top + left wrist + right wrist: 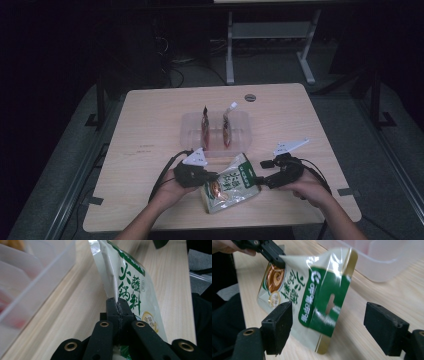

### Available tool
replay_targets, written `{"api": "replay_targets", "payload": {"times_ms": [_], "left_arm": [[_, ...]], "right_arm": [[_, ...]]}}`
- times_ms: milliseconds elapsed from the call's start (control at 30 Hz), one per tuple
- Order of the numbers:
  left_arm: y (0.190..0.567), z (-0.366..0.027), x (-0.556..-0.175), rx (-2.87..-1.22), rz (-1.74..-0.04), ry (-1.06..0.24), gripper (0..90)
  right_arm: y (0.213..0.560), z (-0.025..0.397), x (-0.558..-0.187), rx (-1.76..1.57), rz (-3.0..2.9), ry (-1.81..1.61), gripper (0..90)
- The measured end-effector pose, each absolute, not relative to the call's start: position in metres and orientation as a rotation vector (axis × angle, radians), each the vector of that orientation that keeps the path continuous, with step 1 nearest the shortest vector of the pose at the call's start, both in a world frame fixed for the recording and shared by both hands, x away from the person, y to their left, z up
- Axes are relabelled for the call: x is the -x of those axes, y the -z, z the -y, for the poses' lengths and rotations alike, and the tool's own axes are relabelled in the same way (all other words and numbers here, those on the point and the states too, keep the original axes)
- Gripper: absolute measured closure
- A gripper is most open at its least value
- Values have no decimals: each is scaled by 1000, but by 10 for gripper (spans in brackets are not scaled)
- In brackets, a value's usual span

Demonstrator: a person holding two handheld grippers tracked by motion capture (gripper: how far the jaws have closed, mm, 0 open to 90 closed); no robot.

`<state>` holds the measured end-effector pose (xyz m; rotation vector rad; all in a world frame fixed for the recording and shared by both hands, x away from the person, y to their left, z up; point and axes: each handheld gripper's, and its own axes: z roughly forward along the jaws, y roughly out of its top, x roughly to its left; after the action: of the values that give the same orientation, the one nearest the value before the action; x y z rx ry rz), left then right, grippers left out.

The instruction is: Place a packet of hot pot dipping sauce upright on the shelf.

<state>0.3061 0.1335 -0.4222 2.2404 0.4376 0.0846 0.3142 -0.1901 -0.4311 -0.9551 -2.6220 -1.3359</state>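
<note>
Green pouch between both tools

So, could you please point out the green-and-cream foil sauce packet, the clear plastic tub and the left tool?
Green-and-cream foil sauce packet [231, 183]: high view, printed front.
Clear plastic tub [242, 131]: high view, right wall.
Left tool [117, 305]: left gripper view, closed tips pinching the packet's edge.

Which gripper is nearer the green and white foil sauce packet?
Left. The left gripper is shut on the green and white foil sauce packet at its edge; the right gripper is open, its fingers either side of the packet's top end.
</note>
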Motion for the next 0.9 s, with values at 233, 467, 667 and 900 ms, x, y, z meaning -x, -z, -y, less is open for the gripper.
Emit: {"api": "replay_targets", "payload": {"times_ms": [233,467,667,900], "left_arm": [[408,-152,-292,-2173,-425,-91,900],[402,-173,-286,-2148,-434,-113,900],[401,-184,-286,-2124,-448,-115,900],[399,-178,-286,-2113,-431,-124,899]], "right_arm": [[434,165,-324,852,2494,1397,208],[434,131,-332,732,2470,1390,255],[437,123,-336,691,2422,1414,448],[433,127,-333,653,2393,1437,627]]}}
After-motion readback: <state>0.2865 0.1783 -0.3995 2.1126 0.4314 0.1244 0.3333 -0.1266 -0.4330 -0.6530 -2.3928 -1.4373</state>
